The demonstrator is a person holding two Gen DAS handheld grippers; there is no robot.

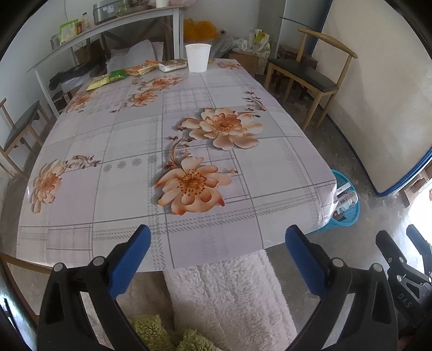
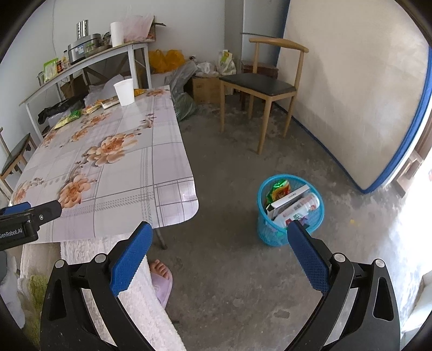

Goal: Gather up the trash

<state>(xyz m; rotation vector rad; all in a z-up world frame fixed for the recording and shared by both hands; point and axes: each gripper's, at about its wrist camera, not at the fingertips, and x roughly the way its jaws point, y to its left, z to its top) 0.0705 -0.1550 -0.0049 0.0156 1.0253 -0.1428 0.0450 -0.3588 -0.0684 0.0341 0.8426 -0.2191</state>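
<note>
My left gripper (image 1: 217, 236) is open and empty over the near edge of the flowered table (image 1: 121, 140). At the table's far end lie several snack wrappers (image 1: 108, 79), a flat packet (image 1: 172, 64) and a white paper cup (image 1: 198, 57). The blue mesh bin (image 1: 345, 202) peeks out beyond the table's right corner. In the right wrist view my right gripper (image 2: 220, 232) is open and empty above the concrete floor, left of the bin (image 2: 290, 209), which holds a box, a can and wrappers. The cup (image 2: 124, 91) and wrappers (image 2: 70, 117) sit far away on the table (image 2: 121, 172).
A person's leg in a fluffy white robe (image 1: 229, 299) and a slippered foot (image 2: 161, 280) are below the table edge. Wooden chairs (image 2: 266, 86) (image 1: 310, 75) stand at the right; a mattress (image 2: 351, 94) leans on the wall. A cluttered shelf (image 1: 108, 24) and bags are behind.
</note>
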